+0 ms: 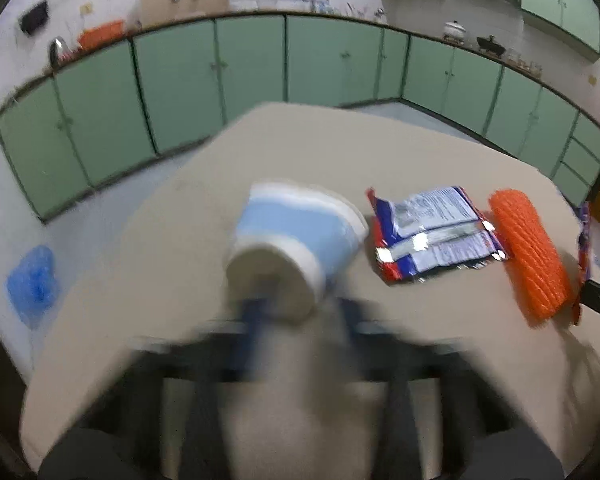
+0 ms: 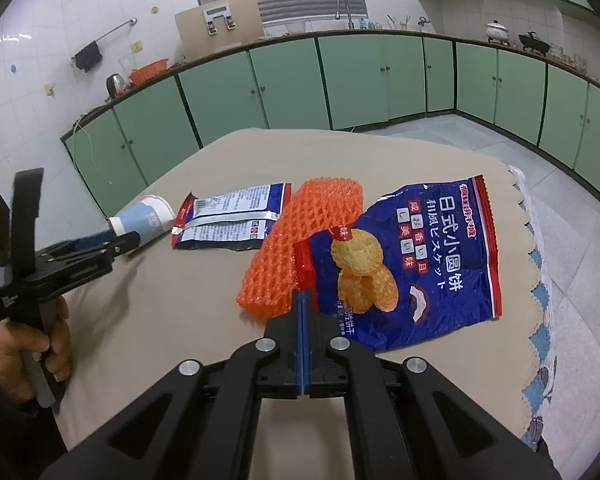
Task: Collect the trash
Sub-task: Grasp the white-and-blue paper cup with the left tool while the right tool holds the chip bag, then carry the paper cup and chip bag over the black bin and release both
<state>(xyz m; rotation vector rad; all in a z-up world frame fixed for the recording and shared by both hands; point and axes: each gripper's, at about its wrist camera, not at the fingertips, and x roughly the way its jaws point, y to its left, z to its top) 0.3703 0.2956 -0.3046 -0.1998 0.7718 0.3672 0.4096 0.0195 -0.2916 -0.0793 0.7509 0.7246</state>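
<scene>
Glossy foil wrapper (image 2: 416, 256); paper cup (image 1: 296, 240); matt cloth table (image 2: 172, 312).

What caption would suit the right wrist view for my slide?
Shut right claw at the edge of a blue biscuit bag, beside orange foam netting, while the left claw grips a paper cup.

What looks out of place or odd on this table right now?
The paper cup lies tipped on its side, base toward the left gripper, beside an opened, flattened snack wrapper. An orange foam net overlaps a torn-open biscuit bag. No spill shows.
</scene>
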